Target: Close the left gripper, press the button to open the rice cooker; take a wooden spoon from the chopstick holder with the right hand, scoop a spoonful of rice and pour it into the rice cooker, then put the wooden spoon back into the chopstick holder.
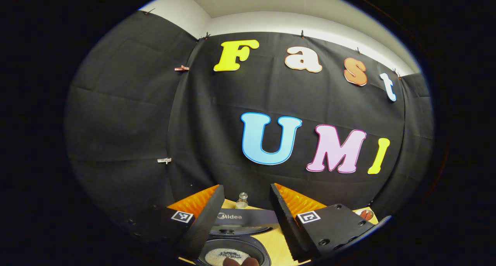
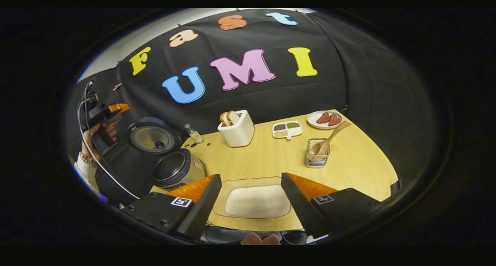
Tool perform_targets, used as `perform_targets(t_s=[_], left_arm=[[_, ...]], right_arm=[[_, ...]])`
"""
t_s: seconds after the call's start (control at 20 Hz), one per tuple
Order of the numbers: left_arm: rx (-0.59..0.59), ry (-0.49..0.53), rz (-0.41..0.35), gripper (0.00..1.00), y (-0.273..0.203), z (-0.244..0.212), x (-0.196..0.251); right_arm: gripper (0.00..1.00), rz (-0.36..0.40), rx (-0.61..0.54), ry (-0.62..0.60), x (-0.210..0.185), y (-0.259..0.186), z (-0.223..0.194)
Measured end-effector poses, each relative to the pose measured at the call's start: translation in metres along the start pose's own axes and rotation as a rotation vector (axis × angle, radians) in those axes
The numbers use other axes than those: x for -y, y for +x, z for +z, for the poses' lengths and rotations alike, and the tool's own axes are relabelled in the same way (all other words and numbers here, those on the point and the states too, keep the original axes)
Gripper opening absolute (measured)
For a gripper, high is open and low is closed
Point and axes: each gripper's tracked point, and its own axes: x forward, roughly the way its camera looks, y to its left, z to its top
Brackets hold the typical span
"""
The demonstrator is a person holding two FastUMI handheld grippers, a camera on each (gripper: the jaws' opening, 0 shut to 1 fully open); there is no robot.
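Now the right gripper (image 2: 251, 194), fingers apart and empty, faces the light, stiff wooden spoon (image 2: 327, 140) standing ahead-right in the wire chopstick holder (image 2: 317, 158); I'd grasp its upper handle.

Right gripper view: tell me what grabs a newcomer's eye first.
The rice cooker at the table's left edge stands open, its round lid tipped up behind the dark pot. Nearer, between the open right gripper fingers, lies a clear tray of white rice. To the right, a wooden spoon leans out of the wire chopstick holder.
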Motion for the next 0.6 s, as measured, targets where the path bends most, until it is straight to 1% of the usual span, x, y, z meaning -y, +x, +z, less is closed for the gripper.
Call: perform_targets(t_s=[0.15,0.35,0.5,0.55,0.6], left_arm=[[-0.069,-0.005,0.023,0.83,0.024,-0.010,-0.008],[-0.145,0.033,0.044,0.83,0.030,-0.031,-0.012],[-0.207,-0.013,0.033,0.83,0.026,-0.052,-0.012],[-0.186,0.005,0.039,0.84,0.024,-0.052,-0.013],[-0.184,0.027,0.035,0.81,0.023,-0.054,-0.012]], right_arm=[[0.96,0.009,-0.021,-0.018,-0.007,0.001,-0.009],[0.96,0.030,-0.045,-0.015,-0.015,0.006,-0.016],[0.97,0.042,-0.052,-0.020,-0.018,0.010,-0.016],[0.97,0.047,-0.052,-0.020,-0.019,0.010,-0.016],[0.96,0.051,-0.055,-0.021,-0.021,0.011,-0.016]])
